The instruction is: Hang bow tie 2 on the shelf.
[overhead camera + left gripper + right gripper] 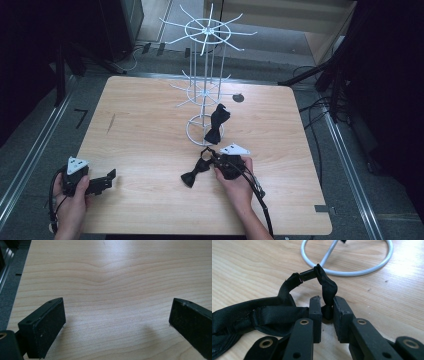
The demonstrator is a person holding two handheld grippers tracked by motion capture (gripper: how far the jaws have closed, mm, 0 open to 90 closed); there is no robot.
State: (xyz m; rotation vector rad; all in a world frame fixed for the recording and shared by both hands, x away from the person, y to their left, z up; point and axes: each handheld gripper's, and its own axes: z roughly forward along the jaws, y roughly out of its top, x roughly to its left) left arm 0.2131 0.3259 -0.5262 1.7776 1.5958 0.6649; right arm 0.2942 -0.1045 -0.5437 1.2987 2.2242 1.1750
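Note:
A black bow tie [194, 174] lies on the wooden table [140, 130] in front of a white wire display rack [205, 75]. Its strap [327, 288] loops up, and my right gripper [220, 160] is shut on that strap; the right gripper view shows the band pinched between the two pads [315, 312] of the right gripper [327, 312]. A second black bow tie [217, 122] hangs on the rack, low down above its ring base [352, 271]. My left gripper [102, 181] rests at the table's front left, held by a hand. Its fingers [45, 327] stand wide apart over bare wood, with nothing between them.
The rack has several thin white arms on two tiers spreading over the table's far middle. A dark round mark [238, 98] sits on the table behind the rack. Dark stands and cables line the floor on both sides of the table.

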